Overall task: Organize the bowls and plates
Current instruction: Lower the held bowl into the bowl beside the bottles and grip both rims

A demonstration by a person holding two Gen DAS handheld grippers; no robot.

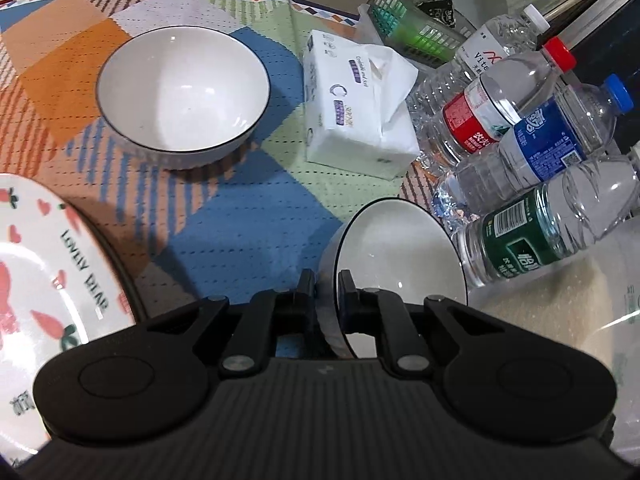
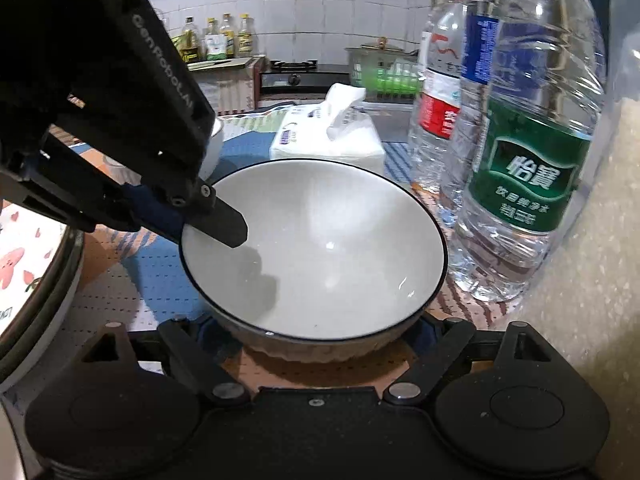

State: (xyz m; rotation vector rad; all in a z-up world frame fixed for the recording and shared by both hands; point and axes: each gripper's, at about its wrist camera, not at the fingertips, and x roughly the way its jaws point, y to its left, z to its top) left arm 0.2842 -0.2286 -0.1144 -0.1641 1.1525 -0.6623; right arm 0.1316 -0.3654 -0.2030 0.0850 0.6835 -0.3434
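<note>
Gripped with the left hand-held gripper (image 1: 326, 294): closed on the rim of the near bowl (image 1: 400, 248), one finger (image 2: 224, 226) inside the wall, the other outside. Stood wide open at the right hand-held gripper (image 2: 320, 356), spread to either side of that bowl's base, with no visible contact. Could not tell whether the bowl sat on the patterned cloth (image 1: 256, 200) of the table or hung just clear of it. Lay just beside the water bottles (image 1: 536, 216), with the tissue pack (image 1: 352, 112) beyond, the second bowl (image 1: 182, 96) upright farther off on the cloth, and the strawberry plate (image 1: 36, 264) at the left. Probably called for nesting into that second bowl. Needed a firm pinch, since a rim hold lets a bowl swing. Needed a lift straight up, away from the bottles, then a level, centred lowering before release.
</note>
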